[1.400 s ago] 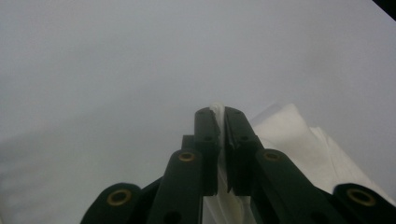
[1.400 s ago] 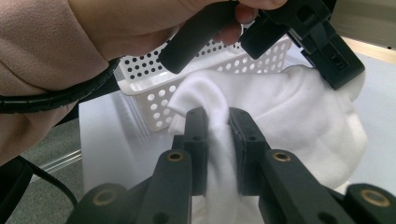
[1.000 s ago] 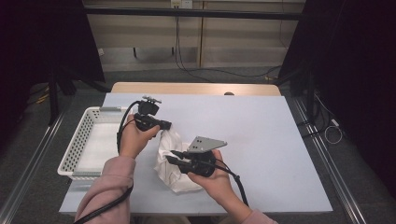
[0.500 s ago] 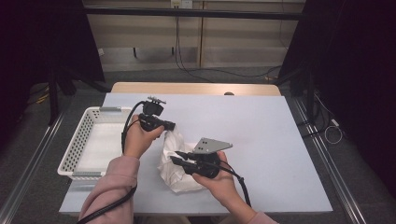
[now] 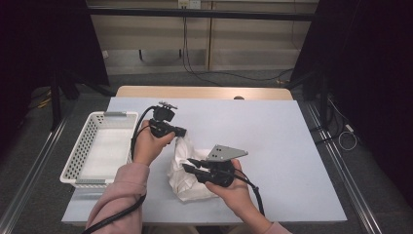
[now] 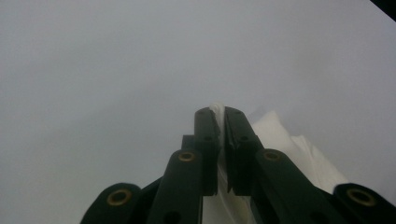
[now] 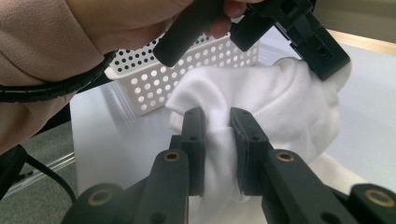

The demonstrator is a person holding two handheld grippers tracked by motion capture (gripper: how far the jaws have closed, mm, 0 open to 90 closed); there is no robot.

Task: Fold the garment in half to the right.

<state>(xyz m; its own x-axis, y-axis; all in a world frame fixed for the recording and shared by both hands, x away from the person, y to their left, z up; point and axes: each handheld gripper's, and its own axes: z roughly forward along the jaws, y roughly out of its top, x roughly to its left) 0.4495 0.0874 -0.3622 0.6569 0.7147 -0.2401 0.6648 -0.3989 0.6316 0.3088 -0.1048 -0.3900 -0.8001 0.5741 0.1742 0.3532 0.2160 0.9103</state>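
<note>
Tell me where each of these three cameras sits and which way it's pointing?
High view: above the table, looking forward and down; forearms, both hands show.
Left gripper view: rides the left gripper, looking along jaws pinching the white cloth.
Right gripper view: rides the right gripper, facing cloth, basket, a sleeve.
Shared: the cloth.

The pale blue tabletop (image 5: 272, 131) stands on a grey floor (image 5: 39, 161). Dark curtains (image 5: 370, 73) hang left and right, and a beige wall (image 5: 243, 39) with cables (image 5: 187, 53) is far behind.
</note>
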